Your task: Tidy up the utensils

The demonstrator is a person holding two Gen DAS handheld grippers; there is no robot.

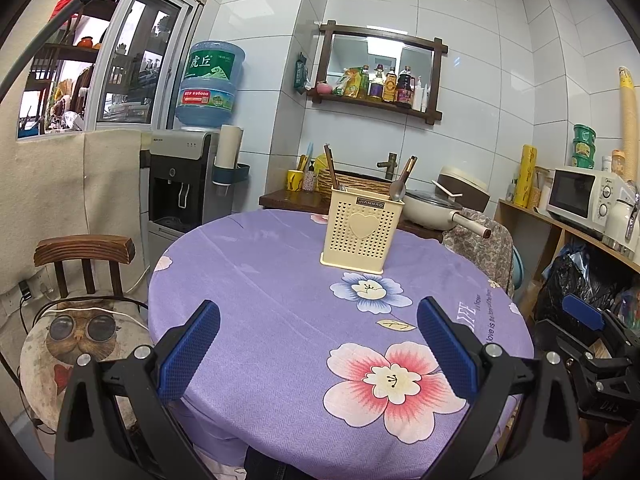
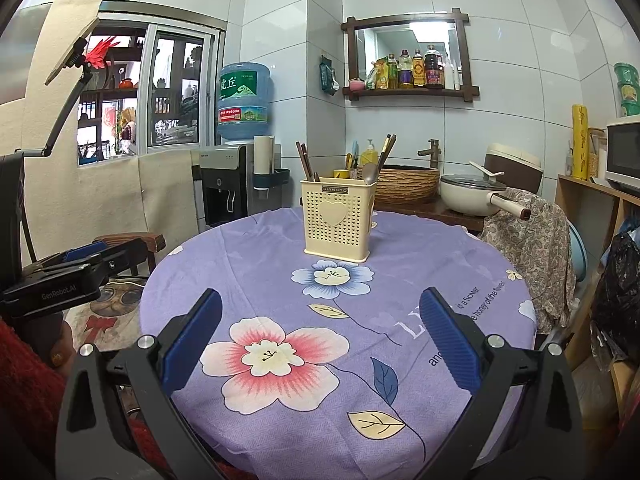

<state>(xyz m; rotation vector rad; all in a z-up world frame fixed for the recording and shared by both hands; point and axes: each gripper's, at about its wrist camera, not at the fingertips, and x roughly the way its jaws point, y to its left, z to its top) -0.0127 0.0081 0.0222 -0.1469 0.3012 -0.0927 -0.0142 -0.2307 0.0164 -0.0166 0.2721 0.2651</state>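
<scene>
L tool wide, empty; R tool wide, empty; both above tablecloth; holder w/ utensils apart

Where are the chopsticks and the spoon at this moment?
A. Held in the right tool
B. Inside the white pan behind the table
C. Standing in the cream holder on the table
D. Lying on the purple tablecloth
C: the chopsticks and the spoon stick up out of the cream holder, and both tools are open and hold nothing.
</scene>
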